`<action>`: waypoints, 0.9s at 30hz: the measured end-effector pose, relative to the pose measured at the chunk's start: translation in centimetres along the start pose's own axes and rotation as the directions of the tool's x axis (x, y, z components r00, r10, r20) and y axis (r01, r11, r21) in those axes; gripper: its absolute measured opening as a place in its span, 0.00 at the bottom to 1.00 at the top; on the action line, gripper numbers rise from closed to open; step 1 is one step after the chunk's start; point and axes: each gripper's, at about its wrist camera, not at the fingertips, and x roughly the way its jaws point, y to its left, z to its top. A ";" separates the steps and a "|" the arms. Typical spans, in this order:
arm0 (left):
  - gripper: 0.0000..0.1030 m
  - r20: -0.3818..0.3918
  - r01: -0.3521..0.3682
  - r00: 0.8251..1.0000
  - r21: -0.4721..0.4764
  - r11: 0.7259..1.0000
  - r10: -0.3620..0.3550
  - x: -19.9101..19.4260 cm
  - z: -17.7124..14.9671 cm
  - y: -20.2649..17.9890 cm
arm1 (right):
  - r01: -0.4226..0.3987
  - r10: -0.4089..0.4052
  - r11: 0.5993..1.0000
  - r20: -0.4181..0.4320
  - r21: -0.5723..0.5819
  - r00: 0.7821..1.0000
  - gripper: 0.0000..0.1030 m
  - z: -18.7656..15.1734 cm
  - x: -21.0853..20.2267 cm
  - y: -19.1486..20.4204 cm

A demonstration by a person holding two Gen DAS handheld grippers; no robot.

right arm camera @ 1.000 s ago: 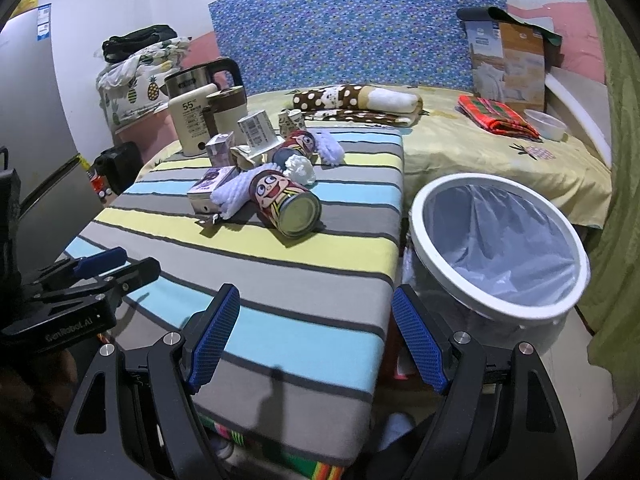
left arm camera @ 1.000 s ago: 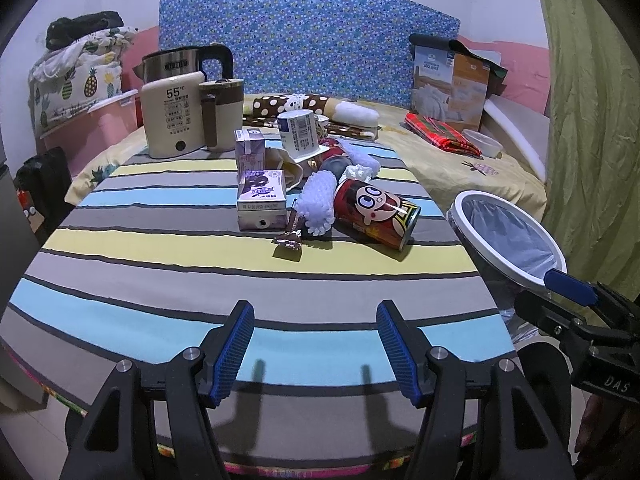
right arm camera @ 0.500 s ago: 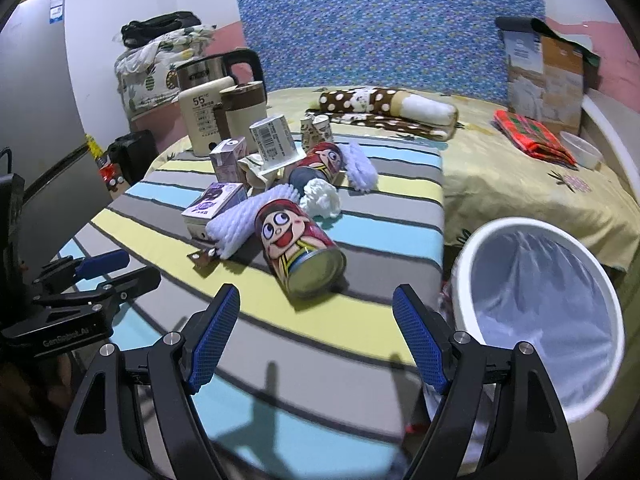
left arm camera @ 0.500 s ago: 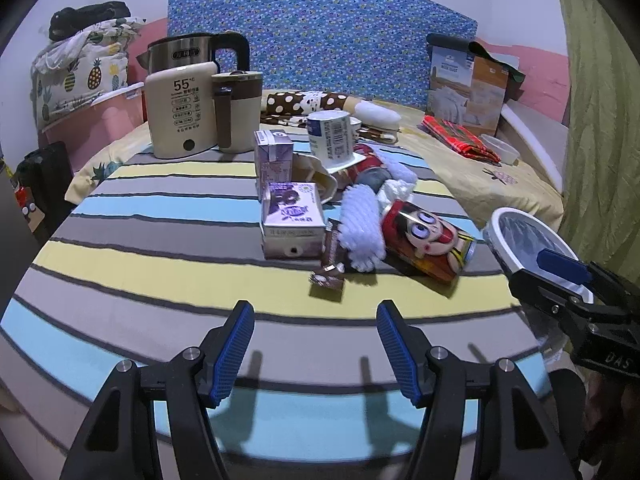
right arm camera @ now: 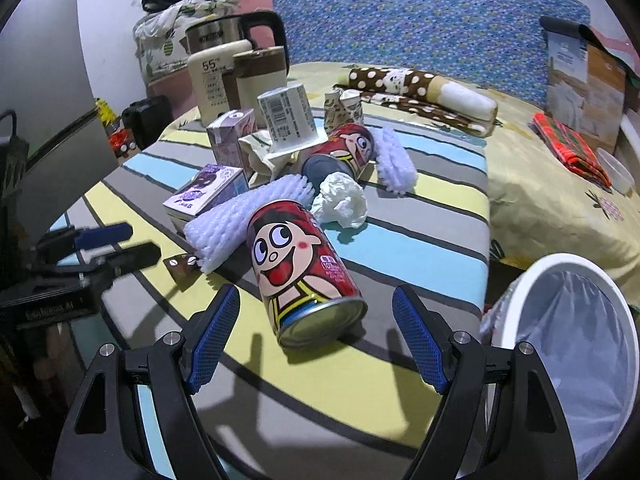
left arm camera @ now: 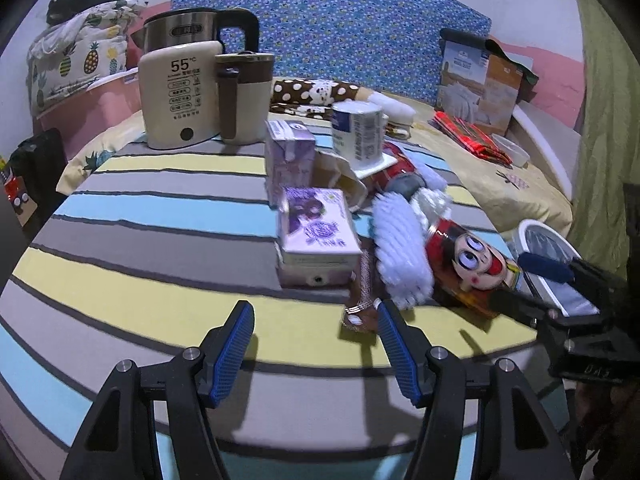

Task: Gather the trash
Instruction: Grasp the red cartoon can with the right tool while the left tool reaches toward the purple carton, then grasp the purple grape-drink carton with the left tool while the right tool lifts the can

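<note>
A pile of trash lies on the striped table (left arm camera: pixel 120 288). A red cartoon can (right arm camera: pixel 300 268) lies on its side just ahead of my open, empty right gripper (right arm camera: pixel 316 320); it also shows in the left wrist view (left arm camera: pixel 476 268). Beside it lie white foam netting (left arm camera: pixel 400 248), a purple carton (left arm camera: pixel 316 236), a brown wrapper (left arm camera: pixel 360 304) and crumpled tissue (right arm camera: pixel 340 200). My open, empty left gripper (left arm camera: pixel 316 332) is just short of the wrapper. A white-rimmed trash bin (right arm camera: pixel 572 344) with a liner stands right of the table.
A cream kettle (left arm camera: pixel 180 96) and a brown-lidded mug (left arm camera: pixel 244 96) stand at the table's back left. An upright purple carton (left arm camera: pixel 290 160), a white cup (left arm camera: pixel 356 136) and a second red can (right arm camera: pixel 348 152) sit behind the pile. A bed (right arm camera: pixel 540 184) lies beyond.
Both grippers have moved forward toward the trash pile, which now looms larger. The right gripper has closed in on the red can; the left has neared the brown wrapper.
</note>
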 end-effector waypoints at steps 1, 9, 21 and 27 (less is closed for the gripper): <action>0.61 0.001 -0.003 1.000 -0.004 1.000 0.003 0.2 0.3 0.2 | -0.007 0.007 1.000 -0.005 0.000 1.000 0.77 0.0 0.1 0.0; 0.61 0.002 0.004 1.000 -0.029 1.000 -0.004 2.1 2.1 0.8 | -0.057 0.060 0.996 -0.043 0.061 0.997 0.61 0.0 1.1 -0.6; 0.65 -0.007 0.013 1.000 -0.012 1.000 -0.013 4.2 3.1 -0.6 | -0.075 0.079 0.986 -0.016 0.152 0.997 0.60 -1.3 0.1 -1.3; 0.65 -0.023 -0.020 1.000 -0.019 1.000 0.019 5.2 3.3 -0.8 | -0.076 0.079 0.981 -0.012 0.178 0.997 0.60 -1.4 -0.1 -1.6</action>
